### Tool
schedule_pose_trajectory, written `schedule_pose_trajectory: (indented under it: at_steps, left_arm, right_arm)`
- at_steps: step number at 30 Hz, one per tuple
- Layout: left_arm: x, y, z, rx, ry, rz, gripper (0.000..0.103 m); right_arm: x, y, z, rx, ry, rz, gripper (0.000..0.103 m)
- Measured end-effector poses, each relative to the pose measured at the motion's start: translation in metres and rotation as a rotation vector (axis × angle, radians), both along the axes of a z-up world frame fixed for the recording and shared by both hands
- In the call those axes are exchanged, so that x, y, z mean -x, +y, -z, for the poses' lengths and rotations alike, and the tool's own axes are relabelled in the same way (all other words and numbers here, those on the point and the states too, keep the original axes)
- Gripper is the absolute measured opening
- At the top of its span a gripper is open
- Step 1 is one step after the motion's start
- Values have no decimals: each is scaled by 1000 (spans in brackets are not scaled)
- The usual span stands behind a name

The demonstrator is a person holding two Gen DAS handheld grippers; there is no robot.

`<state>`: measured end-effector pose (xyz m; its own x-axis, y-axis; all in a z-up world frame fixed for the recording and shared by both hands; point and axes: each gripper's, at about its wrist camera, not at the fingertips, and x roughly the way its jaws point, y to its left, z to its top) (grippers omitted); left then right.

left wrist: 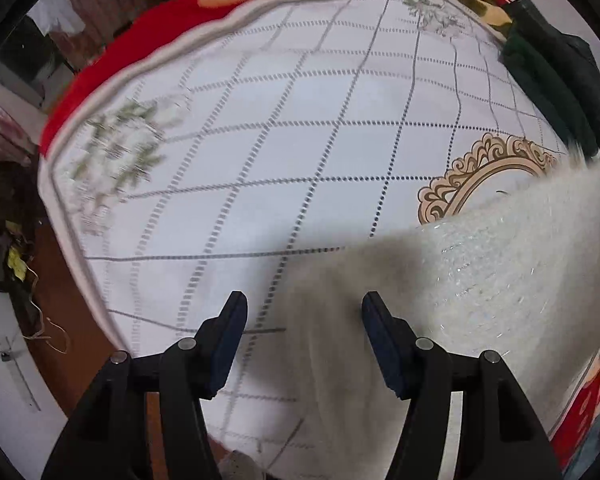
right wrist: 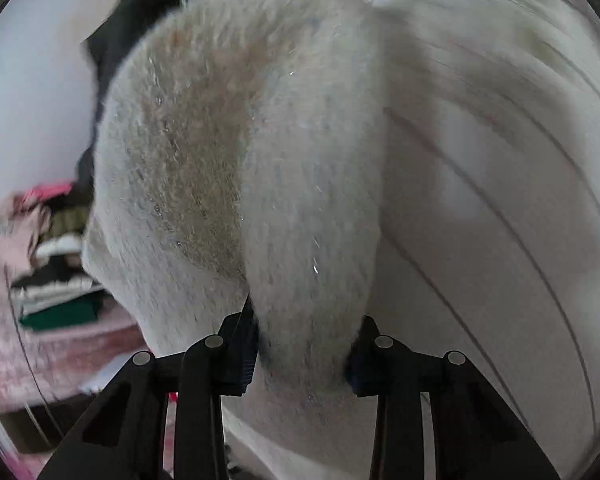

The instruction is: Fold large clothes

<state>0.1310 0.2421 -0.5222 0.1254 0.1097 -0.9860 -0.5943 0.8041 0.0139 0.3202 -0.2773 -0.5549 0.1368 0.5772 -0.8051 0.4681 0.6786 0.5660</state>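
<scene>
We see a fluffy white sweater (right wrist: 268,168) with little shiny threads in it. In the right wrist view it fills most of the picture. A thick fold of it sits right between the two pads of our right tongs (right wrist: 304,344). The pads press on the fold from both sides, so the right tongs have hold of the sweater. The picture is smeared, so the small parts are hard to tell.

In the left wrist view the same sweater (left wrist: 480,280) comes in from the right side and lies over the table. Part of it hangs down under our left tongs (left wrist: 304,320). The left tongs are about half open. Their pads do not press on anything. The right pad is just beside the sweater, but we cannot tell if it touches.

Under the sweater is a white tablecloth (left wrist: 280,140) with gray dotted lines that make squares. It has green leaf pictures near its corners and a gold curly ring (left wrist: 468,176) near the sweater. A red cloth (left wrist: 112,68) with flowers peeks out under the tablecloth at the far edge.

At the far right side of the table lies a dark green cloth (left wrist: 548,64). In the right wrist view a pile of folded clothes (right wrist: 56,276) sits at the left, on something pink.
</scene>
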Motion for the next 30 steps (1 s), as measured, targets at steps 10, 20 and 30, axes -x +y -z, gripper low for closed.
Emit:
schedule_pose_trajectory:
  at_steps: [10,20,30]
  left_arm:
    - [-16,-58,-17,-46,-16,90,90]
    - [-75,-115,19,-80,-30,148,91]
    - [-38,-68,-3,10,-81,15,91]
  right_arm:
    - [123,-76,-55,292,100,-61,61]
    - [-24,34,-63,287,-132,-417,21]
    - [-88,65,-33,373,-17,-539,12]
